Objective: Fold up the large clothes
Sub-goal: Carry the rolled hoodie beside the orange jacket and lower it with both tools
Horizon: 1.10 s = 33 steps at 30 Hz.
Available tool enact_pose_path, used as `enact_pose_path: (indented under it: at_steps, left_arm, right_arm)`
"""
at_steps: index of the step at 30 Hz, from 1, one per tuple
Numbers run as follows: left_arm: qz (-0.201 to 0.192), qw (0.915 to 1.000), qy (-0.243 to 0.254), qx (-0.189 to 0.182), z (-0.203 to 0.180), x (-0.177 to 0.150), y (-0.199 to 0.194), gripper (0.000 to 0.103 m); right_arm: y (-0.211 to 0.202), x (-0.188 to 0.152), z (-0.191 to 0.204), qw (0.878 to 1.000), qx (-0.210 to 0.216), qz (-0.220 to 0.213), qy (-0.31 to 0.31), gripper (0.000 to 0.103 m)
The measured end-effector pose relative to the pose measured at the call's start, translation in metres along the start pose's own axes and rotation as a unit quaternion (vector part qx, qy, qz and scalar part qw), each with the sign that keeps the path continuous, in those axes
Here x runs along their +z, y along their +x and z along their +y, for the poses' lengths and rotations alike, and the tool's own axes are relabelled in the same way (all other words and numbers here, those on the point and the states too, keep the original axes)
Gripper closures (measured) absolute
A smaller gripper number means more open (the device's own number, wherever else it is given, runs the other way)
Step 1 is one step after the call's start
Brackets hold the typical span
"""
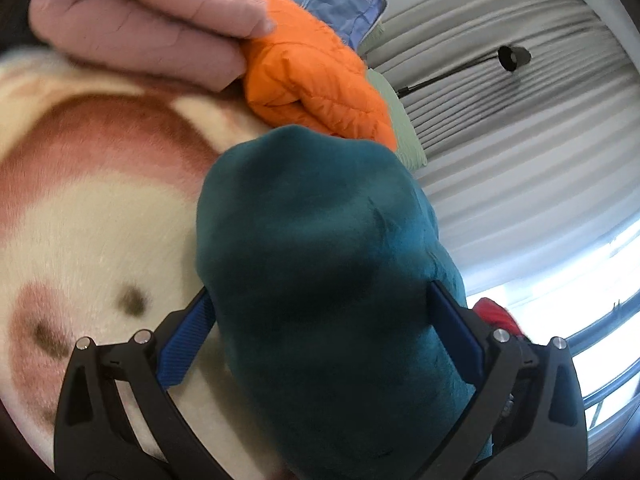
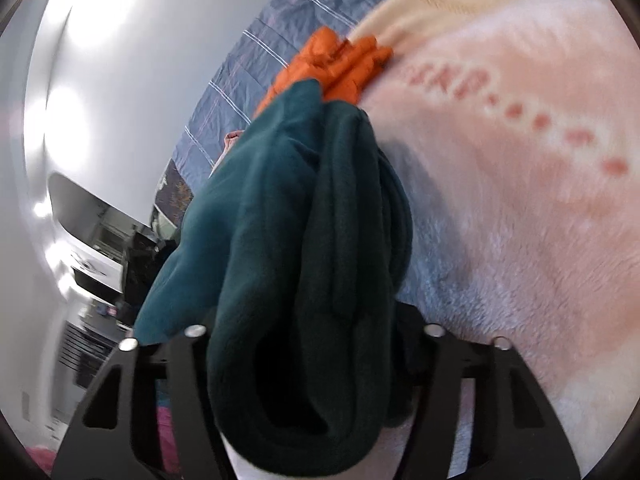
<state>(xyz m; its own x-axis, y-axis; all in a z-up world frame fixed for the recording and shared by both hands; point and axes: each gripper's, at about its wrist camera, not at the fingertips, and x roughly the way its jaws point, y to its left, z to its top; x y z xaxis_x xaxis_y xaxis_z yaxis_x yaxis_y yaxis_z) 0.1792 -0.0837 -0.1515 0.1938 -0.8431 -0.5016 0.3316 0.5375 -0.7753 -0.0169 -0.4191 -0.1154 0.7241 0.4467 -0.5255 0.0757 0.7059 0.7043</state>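
Observation:
A thick teal fleece garment point(image 1: 312, 220) is bunched in a roll between the blue pads point(image 1: 184, 344) of my left gripper point(image 1: 320, 288), which is shut on it. In the right wrist view the same teal garment point(image 2: 288, 200) hangs in several folded layers. My right gripper point(image 2: 304, 308) holds the bundle between its black fingers, whose tips are hidden by the cloth. One flap drapes over its left finger. Both grippers hover just above a fluffy blanket point(image 1: 100, 208) on the bed.
An orange puffer jacket point(image 1: 312, 76) point(image 2: 340, 68) lies just beyond the teal garment, with a pink quilted garment point(image 1: 152, 20) to its left. Behind are blue striped bedding point(image 2: 280, 40), a green pillow point(image 1: 400, 120), grey curtains point(image 1: 520, 120), a black lamp point(image 1: 512, 58) and a bright window point(image 1: 600, 300).

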Motion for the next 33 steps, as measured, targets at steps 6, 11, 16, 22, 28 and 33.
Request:
enact_pose_path:
  at_steps: [6,11,16,22,28,33]
  left_arm:
    - [-0.047,0.9971,0.059,-0.009,-0.051,-0.013,-0.026,0.009]
    - [-0.055,0.9890,0.136,-0.022,-0.130,-0.004,-0.032,0.009]
    - [-0.044,0.9786,0.200,-0.023,-0.213,0.033,0.009,0.009]
    - [-0.037,0.9660,0.256,-0.013,-0.293,0.094,0.093,0.008]
    - [-0.051,0.9527,0.298,0.025,-0.330,0.161,0.190,0.008]
    - [-0.025,0.9306,0.320,0.176,-0.270,0.178,0.280,0.009]
  right_arm:
    - [-0.039,0.002,0.017,0.998,0.025,-0.045,-0.032,0.052]
    - [-0.087,0.022,0.019,0.993,0.043,-0.095,-0.050,0.053]
    - [-0.127,0.075,0.003,0.986,0.026,-0.151,-0.065,0.052]
    - [-0.142,0.150,-0.041,0.979,0.012,-0.199,-0.039,0.052]
    - [-0.103,0.227,-0.110,0.972,-0.003,-0.233,0.014,0.052]
    - [-0.017,0.240,-0.185,0.962,-0.210,-0.162,0.062,0.048]
